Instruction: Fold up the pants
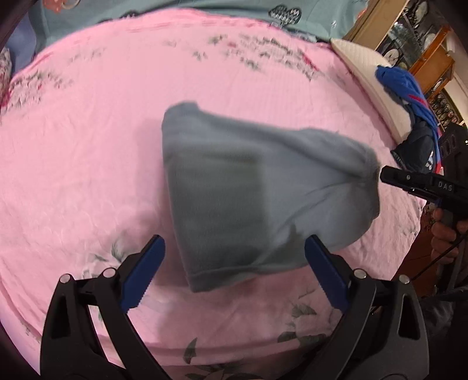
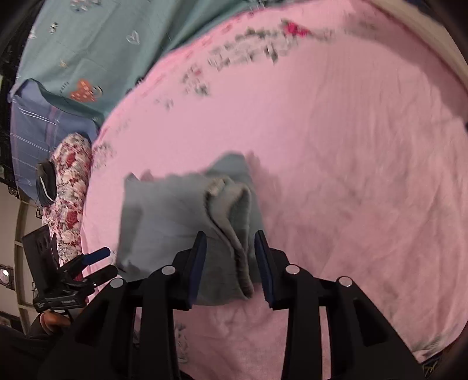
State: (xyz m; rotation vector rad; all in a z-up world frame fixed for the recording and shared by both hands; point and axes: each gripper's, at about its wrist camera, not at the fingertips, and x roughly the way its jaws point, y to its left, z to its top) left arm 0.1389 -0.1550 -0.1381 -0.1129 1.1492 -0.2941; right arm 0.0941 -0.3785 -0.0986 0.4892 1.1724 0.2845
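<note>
The grey pants point(image 1: 248, 193) lie folded into a compact bundle on the pink floral bedsheet point(image 1: 87, 131). My left gripper point(image 1: 234, 248) is open, its blue pads either side of the bundle's near edge, holding nothing. In the right wrist view the pants point(image 2: 181, 222) show a thick folded waistband ridge between my right gripper's fingers. My right gripper point(image 2: 231, 242) is open around that ridge without pinching it. It shows in the left wrist view point(image 1: 389, 175) at the bundle's right edge. The left gripper shows in the right wrist view point(image 2: 108, 263) at the bundle's left.
A teal quilt point(image 1: 204, 8) lies at the bed's far side. A white pillow point(image 1: 365, 64) with blue clothing point(image 1: 403, 84) lies at the right edge. A floral bolster point(image 2: 73, 187) lies along the left side. Wooden shelving point(image 1: 424, 43) stands beyond the bed.
</note>
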